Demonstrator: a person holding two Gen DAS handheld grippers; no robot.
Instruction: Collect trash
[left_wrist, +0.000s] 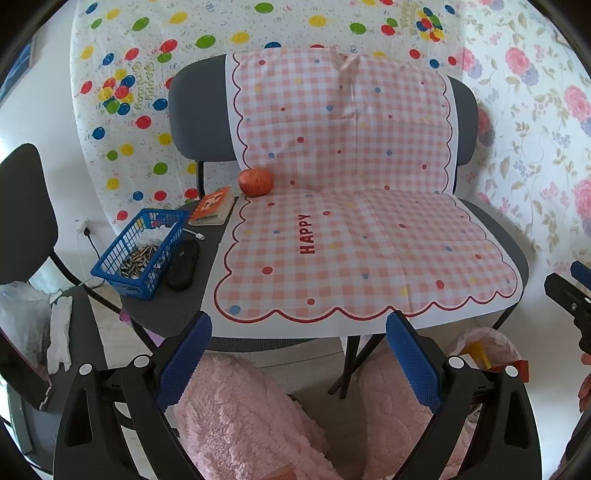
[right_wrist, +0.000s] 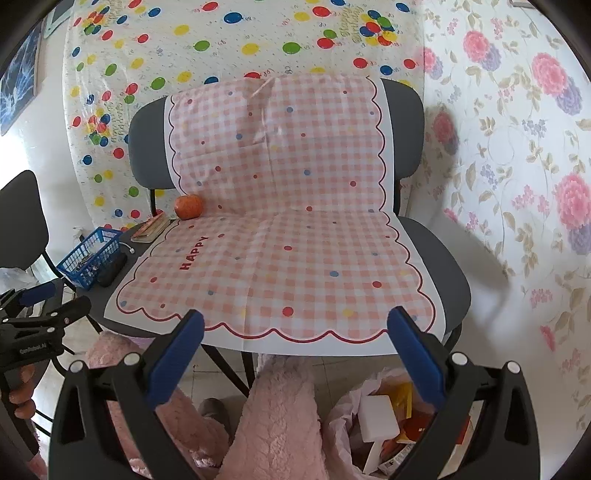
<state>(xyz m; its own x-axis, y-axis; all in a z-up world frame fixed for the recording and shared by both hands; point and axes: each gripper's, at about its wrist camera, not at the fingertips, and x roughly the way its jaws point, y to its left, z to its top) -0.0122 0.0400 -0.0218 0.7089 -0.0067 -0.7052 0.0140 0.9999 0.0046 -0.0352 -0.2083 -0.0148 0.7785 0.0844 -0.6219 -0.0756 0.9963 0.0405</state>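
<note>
A blue mesh basket (left_wrist: 142, 253) holding sunflower-seed shells and a crumpled tissue stands at the left edge of the dark seat; it also shows in the right wrist view (right_wrist: 90, 256). A pink trash bag (right_wrist: 388, 413) with cartons and wrappers sits on the floor at lower right, and shows in the left wrist view (left_wrist: 487, 350). My left gripper (left_wrist: 299, 354) is open and empty, held before the seat's front edge. My right gripper (right_wrist: 295, 354) is open and empty, in front of the pink checked cloth (right_wrist: 280, 251).
An orange fruit (left_wrist: 256, 181), a small book (left_wrist: 212, 206) and a black case (left_wrist: 183, 264) lie on the seat near the basket. A second chair (left_wrist: 26, 236) with white plastic stands at left. Pink fluffy legs (left_wrist: 251, 417) fill the foreground.
</note>
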